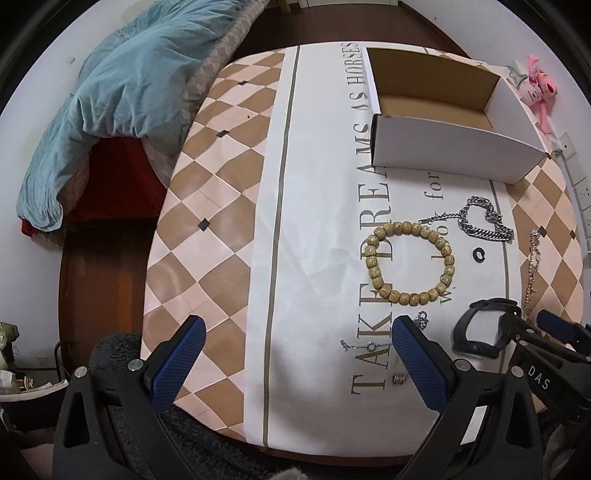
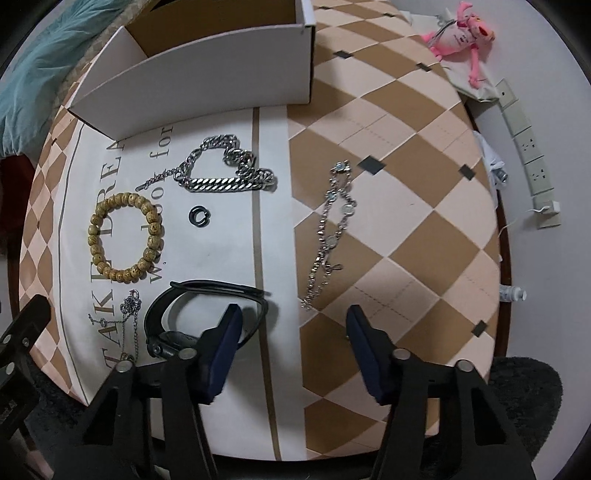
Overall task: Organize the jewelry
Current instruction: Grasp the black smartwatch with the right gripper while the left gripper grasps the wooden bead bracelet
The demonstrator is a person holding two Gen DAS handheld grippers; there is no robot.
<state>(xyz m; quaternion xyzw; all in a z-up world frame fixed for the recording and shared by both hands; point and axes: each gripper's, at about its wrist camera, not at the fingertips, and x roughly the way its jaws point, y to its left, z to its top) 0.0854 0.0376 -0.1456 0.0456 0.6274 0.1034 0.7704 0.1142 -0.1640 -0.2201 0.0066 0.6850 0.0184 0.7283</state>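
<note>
Jewelry lies on a checkered tablecloth. A wooden bead bracelet [image 1: 409, 261] [image 2: 125, 238], a thick silver chain [image 1: 487, 220] [image 2: 225, 168], a small black ring [image 1: 479, 254] [image 2: 198, 215], a thin silver necklace [image 2: 330, 232] [image 1: 532, 273], a black smartwatch [image 2: 192, 314] [image 1: 480, 328] and a fine chain [image 2: 129, 314] [image 1: 373, 345] are spread out. An open white cardboard box [image 1: 443, 144] [image 2: 207, 70] stands behind them. My left gripper [image 1: 299, 358] is open over the cloth, left of the beads. My right gripper [image 2: 291, 343] is open, its left finger over the watch strap.
A blue blanket [image 1: 110, 110] lies on a bed at the left. A pink plush toy [image 2: 458, 33] and a power strip [image 2: 528, 147] sit off the table's right edge. A dark rug [image 2: 528, 391] lies below the near edge.
</note>
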